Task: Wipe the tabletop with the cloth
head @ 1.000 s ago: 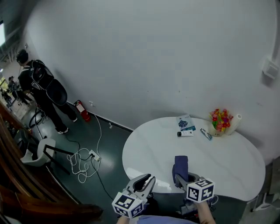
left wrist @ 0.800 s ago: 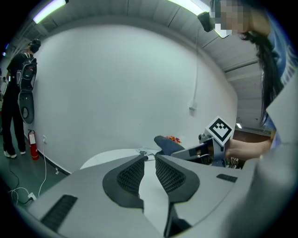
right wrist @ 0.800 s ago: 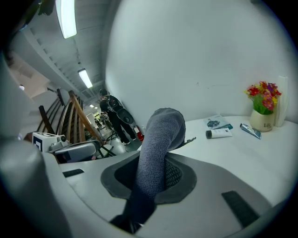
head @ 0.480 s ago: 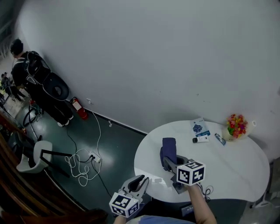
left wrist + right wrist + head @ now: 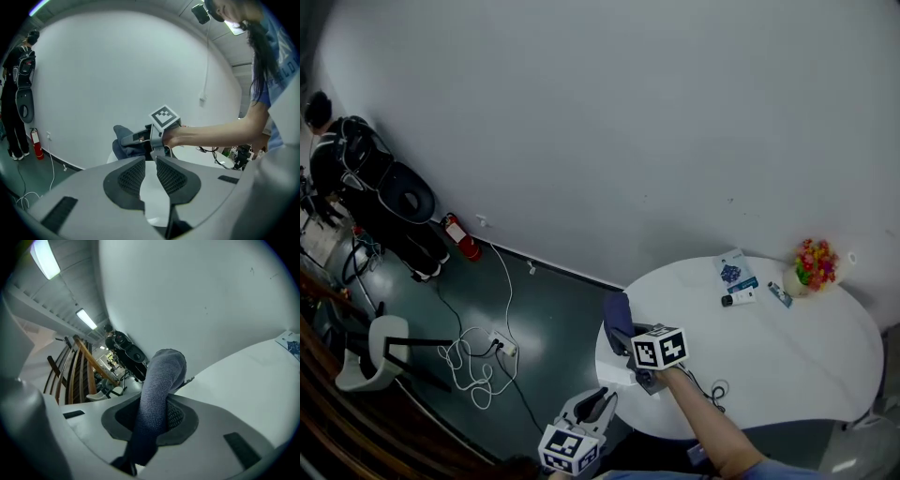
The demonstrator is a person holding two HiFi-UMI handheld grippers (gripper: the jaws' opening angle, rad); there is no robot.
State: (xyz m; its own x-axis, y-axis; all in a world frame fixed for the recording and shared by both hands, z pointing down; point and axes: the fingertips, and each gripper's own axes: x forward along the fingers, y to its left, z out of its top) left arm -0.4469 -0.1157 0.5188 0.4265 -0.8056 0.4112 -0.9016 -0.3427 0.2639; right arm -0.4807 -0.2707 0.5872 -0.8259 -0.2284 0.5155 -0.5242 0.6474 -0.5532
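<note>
The right gripper is clamping its jaws on the cloth, a dark blue fold that is rising out of the jaws and drooping over at its top. It is holding the cloth at the left edge of the round white table, with the person's arm reaching over the near rim; whether the cloth is touching the top is not showing. The left gripper is hanging off the table, below its near-left rim, its jaws sitting a narrow gap apart with nothing between them. At the far side, well apart from the cloth, 3 things are lying: a leaflet, a tube and flowers. A thin cable is curling on the table beside the arm. On the floor to the left, cords are tangling near a chair, and an extinguisher is standing by the wall
</note>
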